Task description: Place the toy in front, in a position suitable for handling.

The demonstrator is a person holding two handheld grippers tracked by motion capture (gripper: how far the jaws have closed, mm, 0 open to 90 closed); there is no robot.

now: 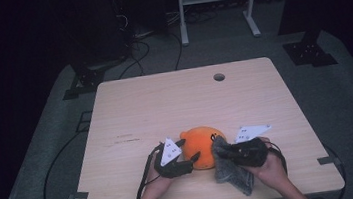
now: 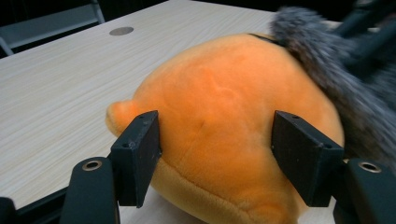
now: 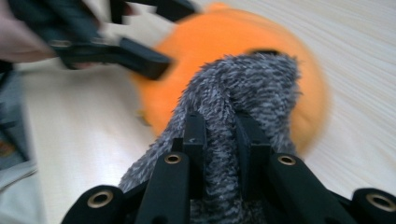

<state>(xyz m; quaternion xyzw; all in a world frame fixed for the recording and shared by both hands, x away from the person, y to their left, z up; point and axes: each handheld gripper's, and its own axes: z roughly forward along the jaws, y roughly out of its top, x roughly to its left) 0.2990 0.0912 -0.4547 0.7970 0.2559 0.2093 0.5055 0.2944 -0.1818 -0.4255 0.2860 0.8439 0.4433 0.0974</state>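
An orange plush toy (image 1: 201, 146) sits on the near half of the wooden table (image 1: 165, 106), a little toward the person's edge and roughly midway across. It is round and soft, with a small nub poking out at one side in the left gripper view. A slit-like dark opening shows on its top in the right gripper view, and a grey fuzzy cloth (image 3: 243, 107) reaches up to that opening, its upper end lying against the toy's orange surface.

The left gripper (image 2: 215, 154) has its two black jaws on either side of the plush toy, pads set against its flanks, pinching the soft body between them. In the high view that left gripper (image 1: 190, 150) comes at the toy from the left, held in the person's left hand (image 1: 161, 181).

The right gripper (image 3: 222, 140) has its jaws drawn close together, nipping a fold of the grey cloth between them. From above, the right gripper (image 1: 223, 152) lies just right of the toy, and the cloth hangs below it toward the table's near edge, beside the person's right hand (image 1: 272, 166).

Farther off, a round grommet hole (image 1: 219, 77) sits near the table's far edge, and cables (image 1: 143, 48) trail over the floor beyond.
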